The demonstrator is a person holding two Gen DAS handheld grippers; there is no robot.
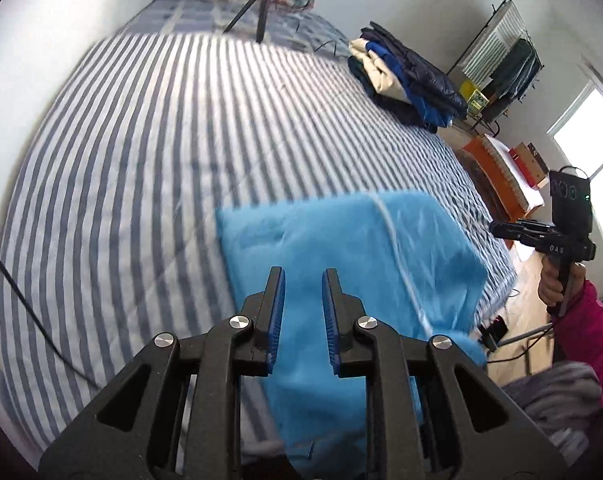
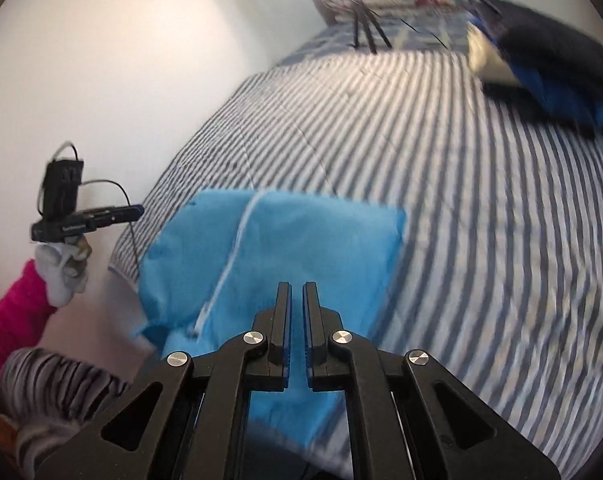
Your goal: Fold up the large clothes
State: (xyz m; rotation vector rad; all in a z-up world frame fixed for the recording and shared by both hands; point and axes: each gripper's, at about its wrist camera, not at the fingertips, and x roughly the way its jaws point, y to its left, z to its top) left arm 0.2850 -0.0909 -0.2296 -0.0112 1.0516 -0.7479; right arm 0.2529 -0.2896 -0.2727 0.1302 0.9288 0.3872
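While both black two-finger tools hung angled down over the bed, the left gripper (image 1: 303, 276) had its blue-padded jaws slightly parted with nothing between them, and the right gripper (image 2: 296, 290) was almost clenched, a thin slit left and nothing held. A hand (image 1: 557, 286) in a pink sleeve (image 1: 589, 328) gripped the right tool's handle; a white-gloved hand (image 2: 63, 276) gripped the left one. The bright blue folded garment with a white zip (image 1: 341, 248) lay flat on the blue-and-white striped bedsheet (image 1: 161, 160) at the near edge, under both tools. A pile of dark navy, blue and cream folded clothes (image 1: 405, 80) sat well apart, further up the bed.
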